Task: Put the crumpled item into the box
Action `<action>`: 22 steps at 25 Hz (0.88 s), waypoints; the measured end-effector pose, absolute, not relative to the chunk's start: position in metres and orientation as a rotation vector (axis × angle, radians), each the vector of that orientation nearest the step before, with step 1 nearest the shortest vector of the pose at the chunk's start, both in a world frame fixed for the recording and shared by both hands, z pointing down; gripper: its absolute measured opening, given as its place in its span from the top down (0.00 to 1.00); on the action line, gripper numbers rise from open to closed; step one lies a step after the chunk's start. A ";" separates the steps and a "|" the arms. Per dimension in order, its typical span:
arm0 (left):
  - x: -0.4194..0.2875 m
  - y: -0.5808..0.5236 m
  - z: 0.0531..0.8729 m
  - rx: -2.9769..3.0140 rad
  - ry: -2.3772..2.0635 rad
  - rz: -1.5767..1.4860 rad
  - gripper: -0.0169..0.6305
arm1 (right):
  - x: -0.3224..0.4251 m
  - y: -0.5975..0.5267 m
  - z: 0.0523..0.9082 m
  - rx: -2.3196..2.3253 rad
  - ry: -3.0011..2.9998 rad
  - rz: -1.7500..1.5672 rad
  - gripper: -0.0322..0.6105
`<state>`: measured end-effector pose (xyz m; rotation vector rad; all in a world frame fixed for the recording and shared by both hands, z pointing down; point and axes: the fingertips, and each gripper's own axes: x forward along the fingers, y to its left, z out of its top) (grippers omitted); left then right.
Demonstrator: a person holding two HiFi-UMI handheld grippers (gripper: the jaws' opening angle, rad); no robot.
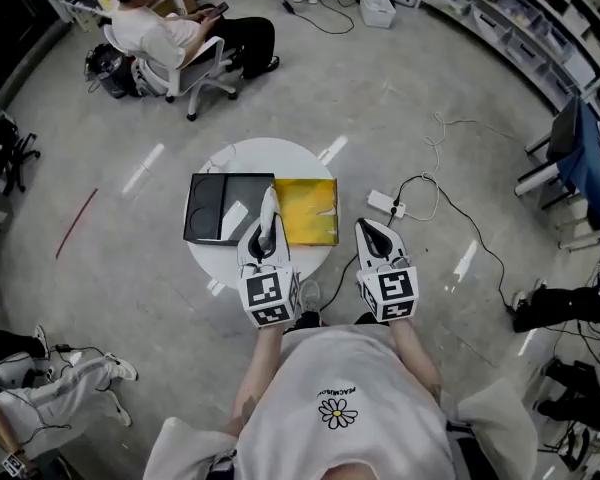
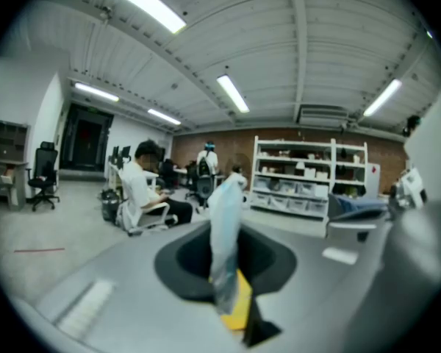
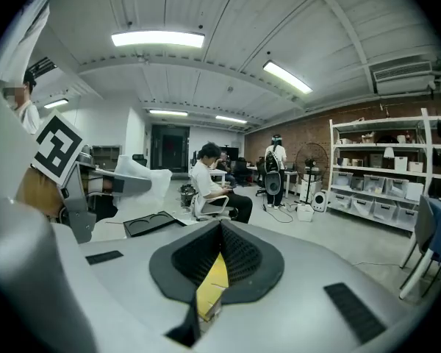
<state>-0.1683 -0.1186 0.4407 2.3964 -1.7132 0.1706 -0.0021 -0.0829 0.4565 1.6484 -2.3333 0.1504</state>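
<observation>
A crumpled, see-through whitish plastic bag stands upright between the jaws of my left gripper, which is shut on it. In the left gripper view the bag rises from the pads. It hangs over the round white table, above the left edge of the yellow box. My right gripper is off the box's right side at the table's rim, jaws together and holding nothing I can make out. A thin yellow strip shows in its gap. The right gripper view shows the bag at the left.
A black compartment tray lies left of the box on the table. A person sits on an office chair beyond it. A power strip with cables lies on the floor at the right. Shelving lines the far right wall.
</observation>
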 end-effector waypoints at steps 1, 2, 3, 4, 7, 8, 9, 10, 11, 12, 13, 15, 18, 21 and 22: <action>-0.172 -0.127 0.441 2.396 -1.717 0.175 0.91 | -0.006 -0.090 0.457 1.646 -2.327 0.154 0.95; -0.175 -0.135 0.442 2.391 -1.720 0.172 0.91 | -0.009 -0.096 0.458 1.640 -2.319 0.154 0.95; -0.178 -0.143 0.443 2.384 -1.718 0.166 0.91 | -0.012 -0.101 0.459 1.631 -2.312 0.151 0.95; -0.180 -0.149 0.444 2.376 -1.715 0.159 0.91 | -0.014 -0.105 0.459 1.617 -2.307 0.144 0.95; -0.183 -0.160 0.448 2.356 -1.717 0.154 0.91 | -0.018 -0.117 0.460 1.577 -2.308 0.122 0.95; -0.184 -0.163 0.450 2.346 -1.723 0.153 0.91 | -0.018 -0.123 0.461 1.570 -2.313 0.118 0.95; -0.185 -0.167 0.453 2.334 -1.731 0.151 0.91 | -0.018 -0.129 0.462 1.567 -2.318 0.115 0.95; -0.185 -0.170 0.456 2.324 -1.740 0.151 0.91 | -0.018 -0.136 0.463 1.567 -2.323 0.112 0.95; -0.185 -0.172 0.458 2.317 -1.750 0.151 0.91 | -0.017 -0.143 0.464 1.569 -2.329 0.108 0.95; -0.185 -0.174 0.460 2.311 -1.762 0.151 0.91 | -0.016 -0.149 0.464 1.570 -2.337 0.102 0.95; -0.184 -0.175 0.460 2.307 -1.776 0.151 0.91 | -0.015 -0.154 0.463 1.569 -2.349 0.091 0.95; -0.180 -0.179 0.457 2.310 -1.812 0.152 0.91 | -0.015 -0.166 0.458 1.556 -2.384 0.060 0.95; -0.169 -0.184 0.452 2.329 -1.847 0.182 0.91 | -0.018 -0.179 0.452 1.519 -2.439 0.042 0.95; -0.161 -0.184 0.453 2.323 -1.865 0.216 0.91 | -0.020 -0.184 0.452 1.485 -2.484 0.059 0.95; -0.159 -0.185 0.450 2.323 -1.872 0.222 0.91 | -0.021 -0.187 0.450 1.475 -2.495 0.063 0.95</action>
